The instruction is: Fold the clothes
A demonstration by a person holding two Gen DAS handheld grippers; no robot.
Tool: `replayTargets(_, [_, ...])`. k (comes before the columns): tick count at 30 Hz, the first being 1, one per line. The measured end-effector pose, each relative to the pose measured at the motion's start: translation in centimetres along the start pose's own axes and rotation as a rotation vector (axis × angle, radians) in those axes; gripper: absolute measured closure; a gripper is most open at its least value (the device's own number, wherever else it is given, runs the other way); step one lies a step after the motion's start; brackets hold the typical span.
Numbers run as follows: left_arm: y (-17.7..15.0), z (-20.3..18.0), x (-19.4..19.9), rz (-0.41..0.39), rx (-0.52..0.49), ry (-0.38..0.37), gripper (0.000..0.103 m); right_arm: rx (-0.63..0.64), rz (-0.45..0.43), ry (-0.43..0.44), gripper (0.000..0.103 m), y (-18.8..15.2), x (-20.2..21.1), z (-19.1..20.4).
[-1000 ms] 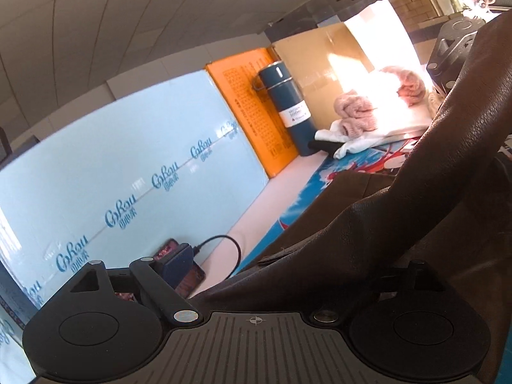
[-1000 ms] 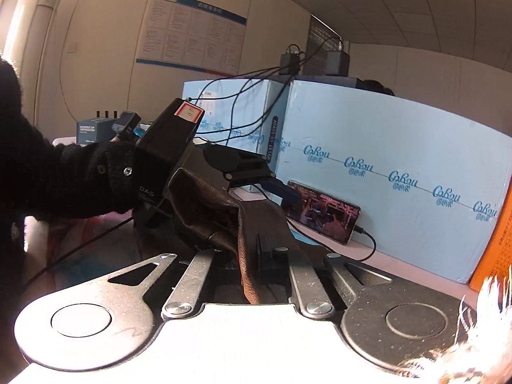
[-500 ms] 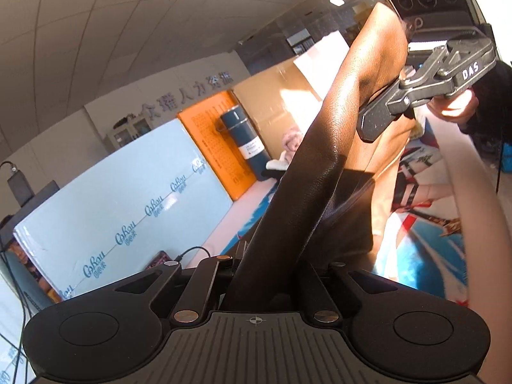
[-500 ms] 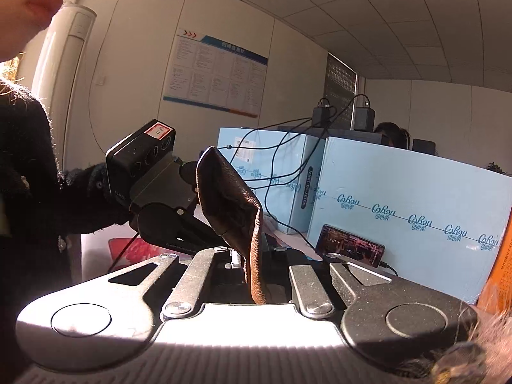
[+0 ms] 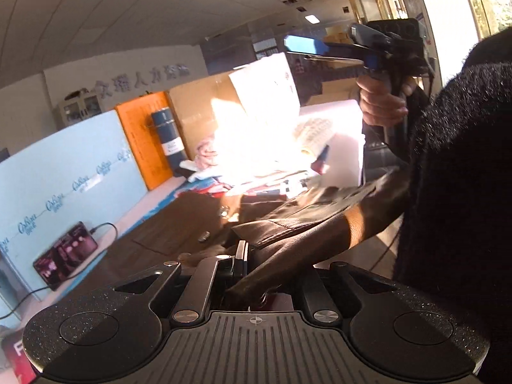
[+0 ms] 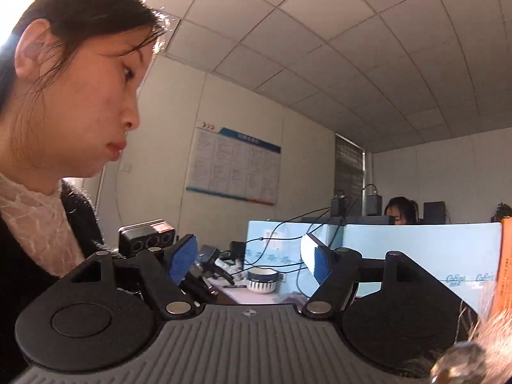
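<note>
A dark brown leather jacket (image 5: 204,220) lies spread over the table in the left wrist view, with one part (image 5: 313,243) running from the table up into my left gripper (image 5: 252,272). My left gripper is shut on that part of the jacket, low over the table. My right gripper (image 5: 320,51) is raised high at the upper right in that view, held in a bare hand. In the right wrist view my right gripper (image 6: 252,256) is open and empty, its blue pads (image 6: 180,259) wide apart, pointing across the room.
Pale blue foam panels (image 5: 64,172) wall the table's far side, with a phone (image 5: 64,256) on a cable leaning against them. An orange board (image 5: 144,140), a blue flask (image 5: 168,137) and pink-and-white clothes (image 5: 204,156) stand at the far end. The person's black sleeve (image 5: 460,192) fills the right.
My right gripper has let go of the jacket, opened and risen. The jacket has dropped from hanging upright to lying across the table. My left gripper has come down, still holding it.
</note>
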State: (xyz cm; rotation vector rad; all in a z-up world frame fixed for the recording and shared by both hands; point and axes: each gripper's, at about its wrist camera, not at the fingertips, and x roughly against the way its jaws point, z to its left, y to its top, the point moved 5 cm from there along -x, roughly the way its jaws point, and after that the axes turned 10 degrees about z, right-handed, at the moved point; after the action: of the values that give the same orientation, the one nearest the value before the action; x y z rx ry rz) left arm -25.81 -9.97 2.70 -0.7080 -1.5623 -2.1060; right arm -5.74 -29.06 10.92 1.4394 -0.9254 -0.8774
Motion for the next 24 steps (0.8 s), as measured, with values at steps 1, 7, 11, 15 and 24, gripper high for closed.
replayTargets(1, [-0.5, -0.1, -0.7, 0.030, 0.017, -0.029, 0.090, -0.033, 0.027, -0.057, 0.026, -0.4, -0.6, -0.9])
replayTargets(7, [-4.0, 0.1, -3.3, 0.158, 0.107, -0.064, 0.082, -0.389, 0.320, -0.226, 0.022, -7.1, -8.4, -8.3])
replayTargets(11, [-4.9, 2.1, -0.1, 0.098, 0.202, -0.042, 0.066, -0.527, 0.564, -0.419, 0.024, -11.4, -13.4, -11.0])
replayTargets(15, [-6.2, 6.2, 5.6, -0.018, 0.347, 0.072, 0.043, -0.542, 0.665, -0.502, 0.024, -14.6, -14.3, -11.1])
replayTargets(24, [-10.2, 20.0, 11.7, -0.272, 0.938, 0.513, 0.007, -0.421, 0.734, -0.541, 0.017, -15.7, -16.0, -11.1])
